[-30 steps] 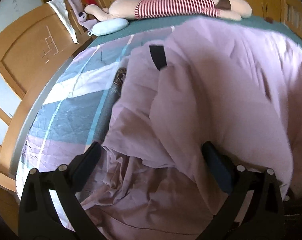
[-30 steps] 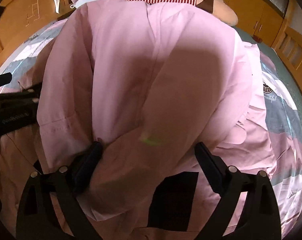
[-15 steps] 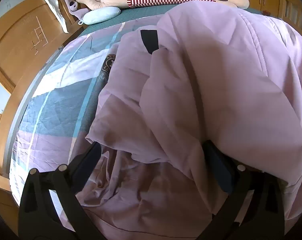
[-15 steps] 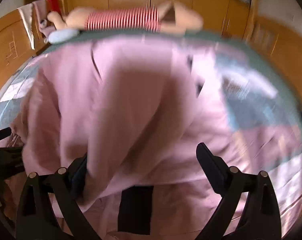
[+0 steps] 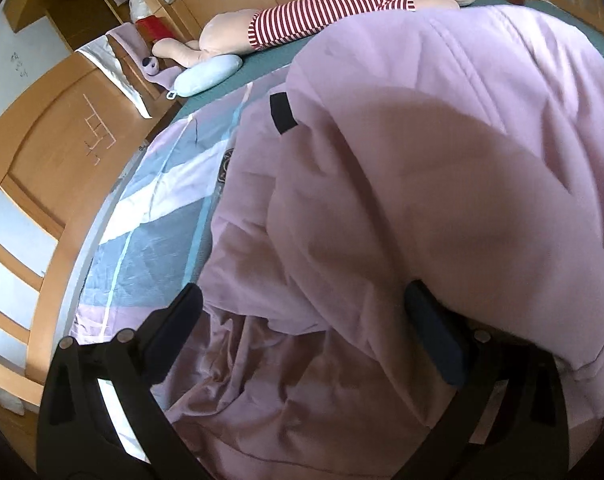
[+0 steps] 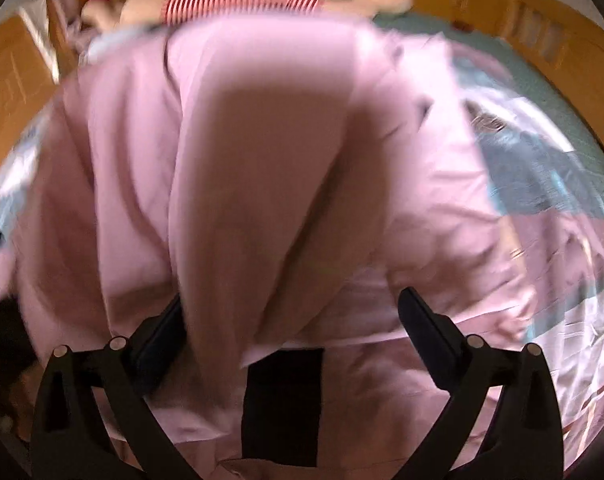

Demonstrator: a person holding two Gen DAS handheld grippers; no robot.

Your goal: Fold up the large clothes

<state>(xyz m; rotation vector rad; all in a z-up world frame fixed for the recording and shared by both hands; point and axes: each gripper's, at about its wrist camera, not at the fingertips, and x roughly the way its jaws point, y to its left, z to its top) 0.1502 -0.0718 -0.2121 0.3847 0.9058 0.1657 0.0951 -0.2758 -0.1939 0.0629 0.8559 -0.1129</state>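
A large pink garment [image 5: 421, 168] with black patches lies bunched on the bed and fills both views [image 6: 262, 152]. My left gripper [image 5: 302, 320] is open, its fingers wide apart over crumpled pink cloth, with a fold draped over the right finger [image 5: 433, 332]. My right gripper [image 6: 290, 320] is open too, and a raised fold of the garment hangs against its left finger [image 6: 162, 332]. A black patch [image 6: 282, 400] lies between the right gripper's fingers. The right wrist view is blurred.
The bed has a blue, white and lilac sheet [image 5: 158, 208]. A striped plush doll [image 5: 333, 8] and a pale blue pillow [image 5: 210, 76] lie at the far end. A wooden headboard [image 5: 62, 140] runs along the left; wooden cupboards stand behind.
Both grippers have shifted over the garment and the views have tilted. The raised fold now drapes further over the right gripper's left finger. Both stay open.
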